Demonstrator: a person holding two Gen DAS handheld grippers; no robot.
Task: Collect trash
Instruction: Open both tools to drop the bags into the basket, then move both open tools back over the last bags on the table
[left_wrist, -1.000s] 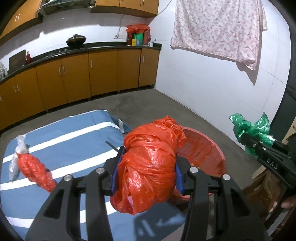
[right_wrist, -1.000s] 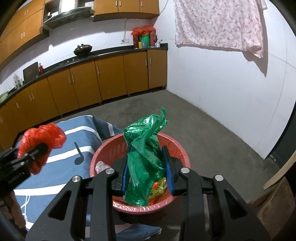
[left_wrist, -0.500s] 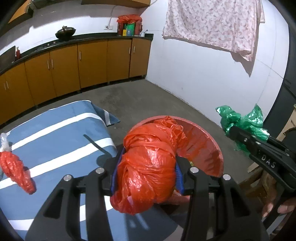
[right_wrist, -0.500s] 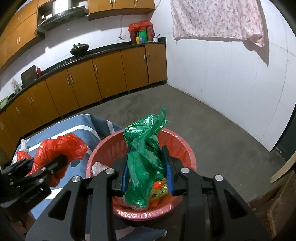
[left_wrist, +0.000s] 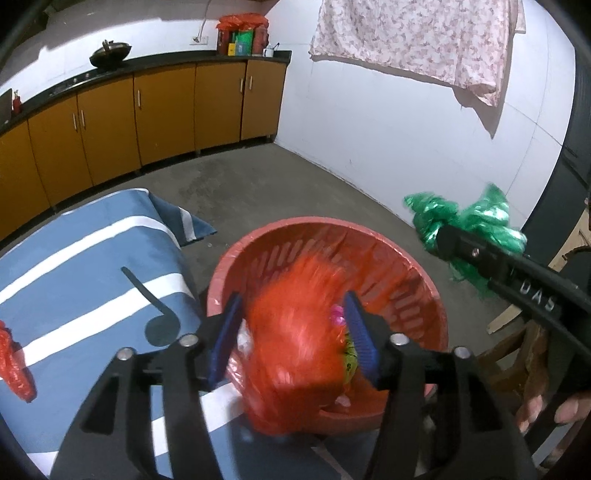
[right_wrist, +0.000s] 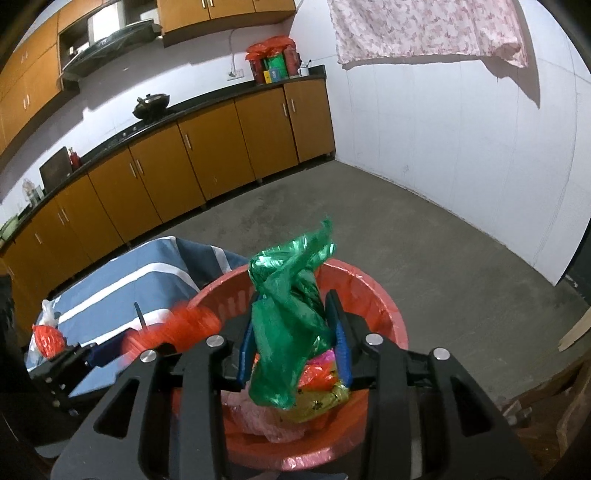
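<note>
My left gripper (left_wrist: 293, 334) hangs over the near rim of the red basket (left_wrist: 406, 258), its jaws opening. The red plastic bag (left_wrist: 295, 354) between the blue pads (left_wrist: 225, 339) is a blur and clear of both, dropping toward the basket. My right gripper (right_wrist: 293, 341) is over the same red basket (right_wrist: 384, 295), jaws opening, and a green plastic bag (right_wrist: 291, 325) still stands upright between its pads. The left wrist view shows the right gripper and green bag (left_wrist: 461, 221) at the right. A small red bag (left_wrist: 14, 369) lies on the blue striped cloth (left_wrist: 74, 266).
Wrappers and pink plastic (right_wrist: 317, 398) fill the basket's bottom. The blue cloth covers a low surface left of the basket. Wooden cabinets (left_wrist: 162, 107) line the far wall, with bare concrete floor (right_wrist: 406, 236) between. A wooden chair (left_wrist: 517, 350) stands at the right, where a hand (left_wrist: 546, 410) shows.
Both grippers moved forward and down over the basket. The left jaws widened and the red bag slipped loose, now blurred. The right jaws widened slightly around the green bag.
</note>
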